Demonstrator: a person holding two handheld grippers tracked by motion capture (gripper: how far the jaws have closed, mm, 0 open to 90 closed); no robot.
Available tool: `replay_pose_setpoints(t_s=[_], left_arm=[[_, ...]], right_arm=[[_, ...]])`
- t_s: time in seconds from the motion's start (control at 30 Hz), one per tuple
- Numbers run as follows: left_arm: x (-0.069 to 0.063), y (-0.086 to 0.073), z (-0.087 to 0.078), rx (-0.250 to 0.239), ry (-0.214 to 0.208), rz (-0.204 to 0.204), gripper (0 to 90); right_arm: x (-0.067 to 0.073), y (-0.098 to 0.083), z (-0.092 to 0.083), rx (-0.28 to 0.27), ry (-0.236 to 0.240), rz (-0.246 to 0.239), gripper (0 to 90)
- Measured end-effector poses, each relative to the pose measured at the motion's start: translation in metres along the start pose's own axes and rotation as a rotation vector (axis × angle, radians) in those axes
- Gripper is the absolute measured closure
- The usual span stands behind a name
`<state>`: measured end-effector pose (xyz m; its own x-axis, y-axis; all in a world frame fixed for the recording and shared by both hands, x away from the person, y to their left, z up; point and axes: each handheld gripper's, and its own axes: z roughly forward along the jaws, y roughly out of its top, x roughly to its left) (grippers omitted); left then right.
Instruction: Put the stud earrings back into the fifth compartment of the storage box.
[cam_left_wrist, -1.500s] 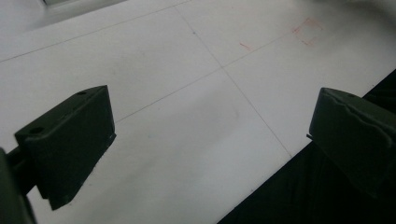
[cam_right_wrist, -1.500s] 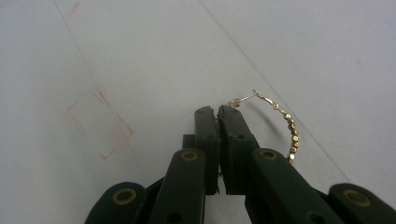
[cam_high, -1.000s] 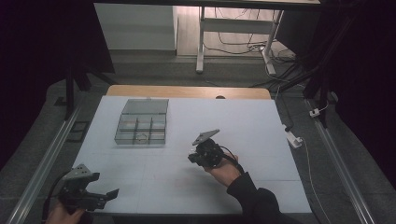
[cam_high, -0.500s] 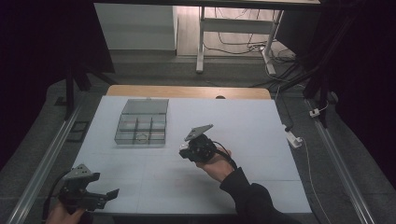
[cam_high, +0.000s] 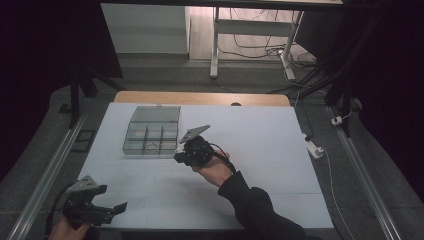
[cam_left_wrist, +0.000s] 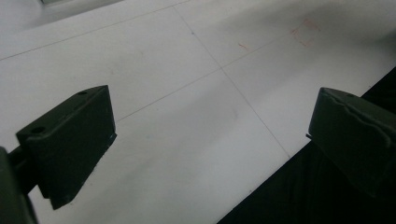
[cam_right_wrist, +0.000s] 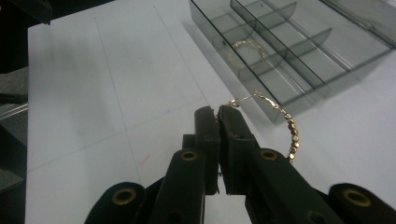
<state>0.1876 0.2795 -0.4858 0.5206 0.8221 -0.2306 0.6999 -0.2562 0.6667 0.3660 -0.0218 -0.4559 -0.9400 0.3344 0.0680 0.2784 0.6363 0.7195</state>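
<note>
White counter (cam_high: 280, 150) lies under both tongs, with a dark floor around it and a wooden strip at its far edge. The right tongs (cam_right_wrist: 217, 113) are pressed together and pinch a gold beaded hoop earring (cam_right_wrist: 286, 125); its beaded arc curves out to one side of the jaws, above the counter. In the high view these right tongs (cam_high: 186, 154) hang just beside the near right corner of the clear compartment box (cam_high: 152, 135), not touching it. The right gripper view shows one more gold hoop (cam_right_wrist: 246, 48) lying inside a compartment of the box (cam_right_wrist: 299, 51), so two earrings in all; the high view gives only a faint ring there. The left tongs (cam_left_wrist: 210, 135) are spread wide over bare counter at its near edge, with dark floor under one jaw. In the high view the left tongs (cam_high: 112, 210) are at the near left corner, well apart from the box. Much free counter is to the right.
</note>
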Motion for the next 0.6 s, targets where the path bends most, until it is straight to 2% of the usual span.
replay_pose_setpoints(t_s=[0.17, 0.6], left_arm=[[0.000, 0.000, 0.000, -0.003, -0.002, 0.001, 0.9], [0.000, 0.000, 0.000, -0.004, -0.006, 0.002, 1.0]], right_arm=[[0.001, 0.013, 0.013, -0.005, 0.004, -0.031, 86.7], [-0.007, 0.036, 0.047, -0.027, -0.027, -0.040, 86.6]])
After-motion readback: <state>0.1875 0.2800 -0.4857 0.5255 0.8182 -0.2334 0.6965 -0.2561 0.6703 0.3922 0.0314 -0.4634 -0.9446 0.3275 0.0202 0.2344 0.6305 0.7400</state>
